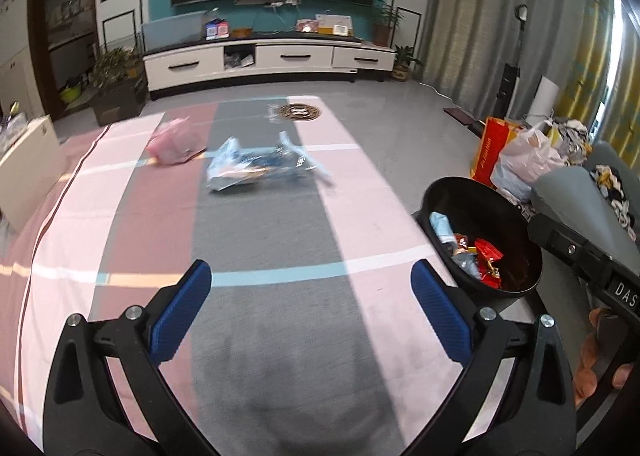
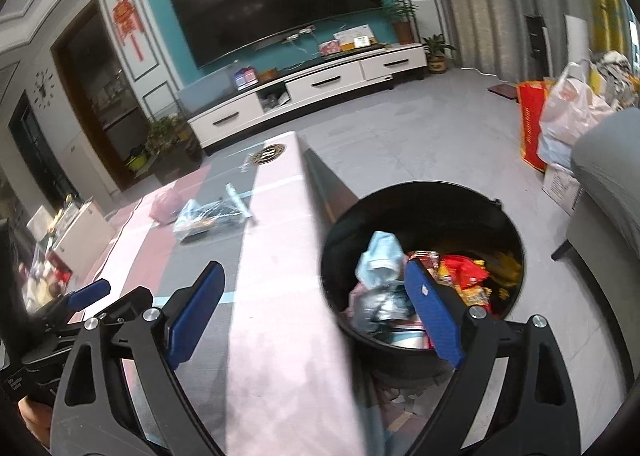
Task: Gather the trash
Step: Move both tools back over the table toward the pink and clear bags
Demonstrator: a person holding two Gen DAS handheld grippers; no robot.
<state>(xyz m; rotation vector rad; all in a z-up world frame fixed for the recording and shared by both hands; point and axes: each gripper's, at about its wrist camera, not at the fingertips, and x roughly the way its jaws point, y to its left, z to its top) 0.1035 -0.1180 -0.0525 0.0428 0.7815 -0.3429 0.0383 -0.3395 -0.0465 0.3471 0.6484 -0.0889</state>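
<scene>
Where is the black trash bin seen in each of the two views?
Left wrist view: the black trash bin is at the right, beside the table edge, with wrappers inside.
Right wrist view: the black trash bin is at centre right, partly behind the tool's right finger.
Shared landmark: the clear blue plastic package on the striped tablecloth.

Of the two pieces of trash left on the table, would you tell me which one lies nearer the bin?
The crumpled blue-and-clear plastic wrapper. It lies on the grey stripe, on the side toward the black bin; the pink bag lies beyond it, farther from the bin.
</scene>
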